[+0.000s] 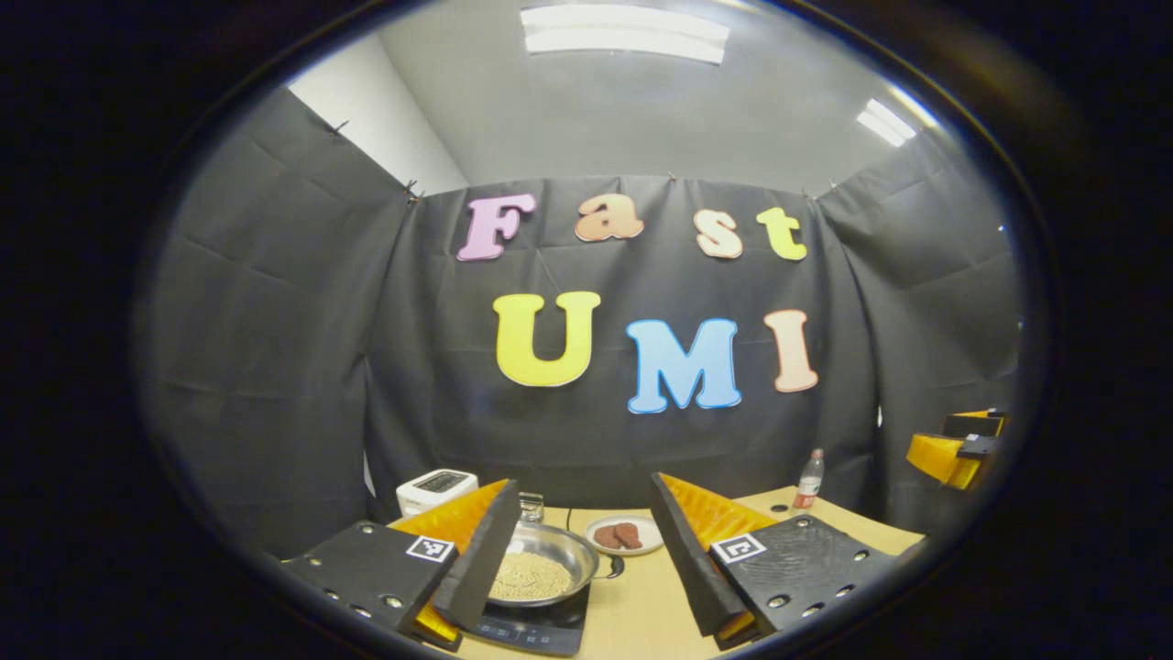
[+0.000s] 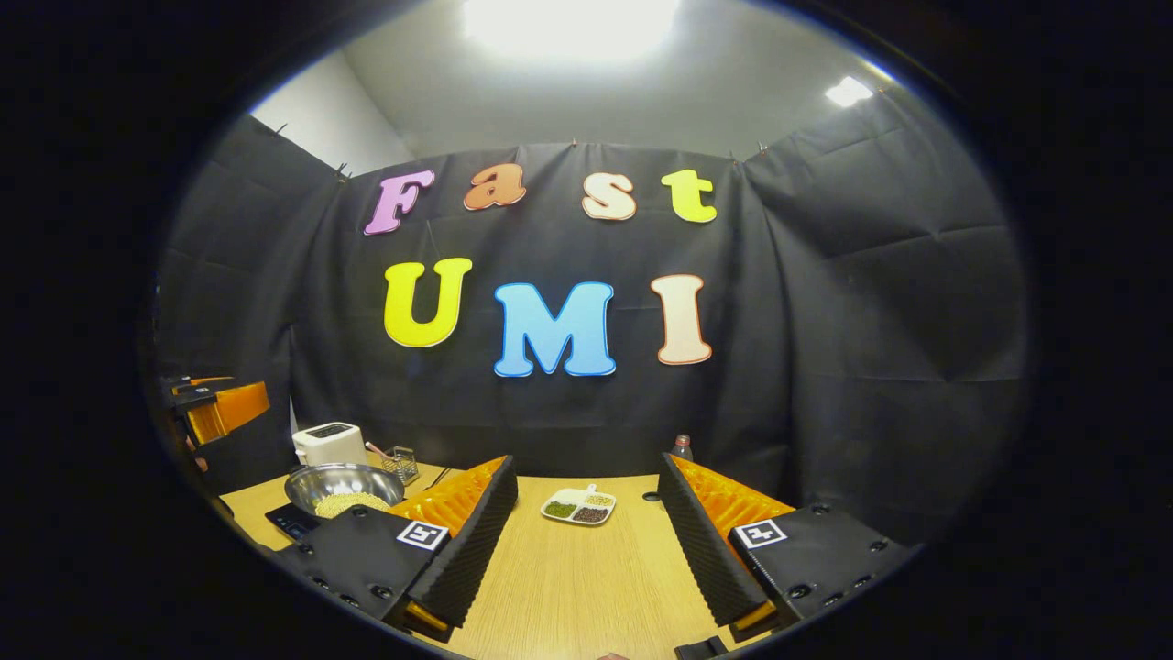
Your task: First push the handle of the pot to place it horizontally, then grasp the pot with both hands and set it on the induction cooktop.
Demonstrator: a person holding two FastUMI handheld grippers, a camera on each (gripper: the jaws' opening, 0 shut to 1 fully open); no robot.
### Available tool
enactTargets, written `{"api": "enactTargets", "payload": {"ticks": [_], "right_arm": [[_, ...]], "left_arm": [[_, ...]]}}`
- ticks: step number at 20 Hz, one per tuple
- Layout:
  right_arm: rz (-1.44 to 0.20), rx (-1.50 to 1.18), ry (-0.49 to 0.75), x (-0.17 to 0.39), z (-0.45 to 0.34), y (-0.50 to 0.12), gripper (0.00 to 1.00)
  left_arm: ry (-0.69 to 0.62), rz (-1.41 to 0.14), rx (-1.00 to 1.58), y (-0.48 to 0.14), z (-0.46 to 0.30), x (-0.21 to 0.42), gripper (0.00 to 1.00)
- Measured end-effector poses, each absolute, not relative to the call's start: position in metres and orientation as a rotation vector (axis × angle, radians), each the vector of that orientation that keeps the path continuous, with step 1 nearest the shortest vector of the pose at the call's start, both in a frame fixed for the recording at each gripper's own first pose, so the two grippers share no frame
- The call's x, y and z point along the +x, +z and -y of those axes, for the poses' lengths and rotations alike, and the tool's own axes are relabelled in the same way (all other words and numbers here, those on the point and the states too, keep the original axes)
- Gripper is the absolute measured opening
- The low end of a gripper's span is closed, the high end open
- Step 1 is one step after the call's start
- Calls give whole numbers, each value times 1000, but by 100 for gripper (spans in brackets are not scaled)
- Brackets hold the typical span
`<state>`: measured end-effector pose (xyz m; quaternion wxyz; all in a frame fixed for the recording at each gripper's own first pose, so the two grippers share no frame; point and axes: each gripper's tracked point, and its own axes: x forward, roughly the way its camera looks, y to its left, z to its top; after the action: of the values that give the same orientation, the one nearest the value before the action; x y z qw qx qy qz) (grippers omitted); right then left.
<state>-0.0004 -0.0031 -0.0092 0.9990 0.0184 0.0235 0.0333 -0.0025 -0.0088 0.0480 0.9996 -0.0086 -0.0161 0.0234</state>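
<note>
A steel pot holding pale grains sits on the black induction cooktop at the table's near left. Its dark handle points right, roughly level. My left gripper hangs open above the table with nothing between its fingers, and its left finger overlaps the pot's left side. In the right gripper view the pot and cooktop lie far left, beyond my open, empty right gripper. The right gripper is at the far right of the left gripper view. The left gripper is at the far left of the right gripper view.
A white toaster and a glass jar stand behind the pot. A plate with brown pieces and a bottle sit farther back. A divided dish and a wire basket rest on the wooden table.
</note>
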Motion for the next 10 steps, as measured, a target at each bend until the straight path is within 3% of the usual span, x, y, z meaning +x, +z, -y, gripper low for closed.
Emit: {"api": "enactTargets", "payload": {"ticks": [6,8,10], "right_arm": [[-23,57,53,-8,-3,4,94],[-8,65,51,-9,-4,8,94],[-16,64,61,-11,-9,6,98]], "left_arm": [[64,63,-17,61,-12,-17,84],[61,67,-18,64,-14,-22,88],[62,72,-5,65,-17,-23,84]]}}
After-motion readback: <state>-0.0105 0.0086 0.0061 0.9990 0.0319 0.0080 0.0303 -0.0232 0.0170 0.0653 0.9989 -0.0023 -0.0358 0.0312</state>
